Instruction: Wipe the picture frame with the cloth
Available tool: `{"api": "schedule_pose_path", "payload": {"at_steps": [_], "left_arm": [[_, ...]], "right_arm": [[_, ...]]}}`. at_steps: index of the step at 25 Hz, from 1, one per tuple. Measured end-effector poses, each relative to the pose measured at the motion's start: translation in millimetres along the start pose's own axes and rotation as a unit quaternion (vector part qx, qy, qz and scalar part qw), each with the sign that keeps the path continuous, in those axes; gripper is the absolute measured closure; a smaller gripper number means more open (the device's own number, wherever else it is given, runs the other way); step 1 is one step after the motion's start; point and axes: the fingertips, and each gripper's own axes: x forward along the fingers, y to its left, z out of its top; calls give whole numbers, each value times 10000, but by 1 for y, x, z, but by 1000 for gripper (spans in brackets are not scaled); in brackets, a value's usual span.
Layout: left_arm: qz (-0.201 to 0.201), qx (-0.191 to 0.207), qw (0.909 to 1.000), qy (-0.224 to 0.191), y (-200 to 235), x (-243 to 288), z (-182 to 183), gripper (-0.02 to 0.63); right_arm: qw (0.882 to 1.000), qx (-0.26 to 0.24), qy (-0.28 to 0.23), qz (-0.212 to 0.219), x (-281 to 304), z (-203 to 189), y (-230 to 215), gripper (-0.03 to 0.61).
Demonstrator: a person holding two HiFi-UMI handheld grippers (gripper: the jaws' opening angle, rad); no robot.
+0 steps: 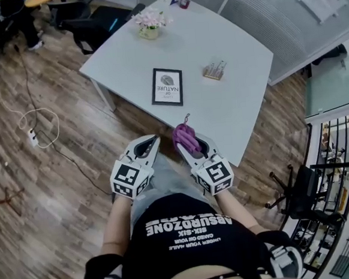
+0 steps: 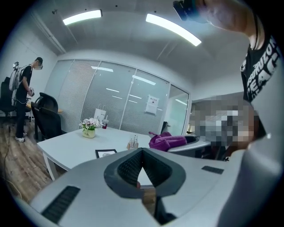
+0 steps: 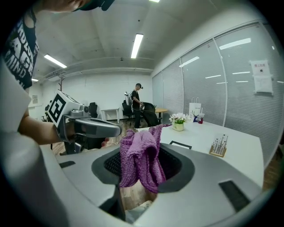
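The black picture frame (image 1: 167,86) lies flat on the white table (image 1: 243,100), beyond both grippers; it also shows in the left gripper view (image 2: 105,153) and the right gripper view (image 3: 179,145). My right gripper (image 1: 184,141) is shut on a purple cloth (image 1: 185,135), which hangs bunched between its jaws (image 3: 140,157) in front of the table's near edge. My left gripper (image 1: 153,141) is held beside it, shut with nothing in it (image 2: 142,153). Both grippers are off the table, close to my body.
On the table stand a flower pot (image 1: 149,23), a small wooden holder (image 1: 215,71) and a cup (image 1: 184,0). A power strip with cable (image 1: 33,137) lies on the wood floor at left. Office chairs (image 1: 299,192) stand at right and behind the table. A person (image 2: 24,95) stands far off.
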Motion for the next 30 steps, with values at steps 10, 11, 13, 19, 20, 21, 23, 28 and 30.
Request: {"api": "schedule_pose_path", "payload": {"at_steps": [10, 11, 13, 19, 20, 21, 23, 28, 30], "left_arm": [[-395, -138, 9967, 690, 53, 63, 0, 604], [-422, -46, 9960, 784, 59, 68, 0, 604], [-448, 114, 9945, 943, 72, 78, 2, 604], [-394, 130, 9925, 1146, 117, 112, 7, 604], [-393, 133, 9921, 1182, 122, 118, 6, 604], [-389, 152, 9917, 1215, 128, 125, 6, 604], [-365, 211, 9908, 1284, 140, 137, 6, 604], [-271, 205, 9884, 1482, 166, 159, 2, 604], [-215, 207, 9876, 1539, 177, 168, -1, 604]], "right_arm": [[9995, -263, 150, 77, 86, 23, -43, 397], [9996, -243, 153, 69, 96, 25, -48, 397], [9997, -166, 148, 40, 112, 29, -60, 397], [9997, 69, 179, -153, 154, 39, -105, 397], [9996, 80, 199, -191, 160, 40, -114, 397], [9994, 90, 228, -229, 166, 40, -123, 397], [9990, 169, 298, -285, 180, 42, -140, 397], [9981, 452, 353, -242, 210, 52, -169, 396], [9980, 486, 362, -189, 224, 54, -178, 396]]}}
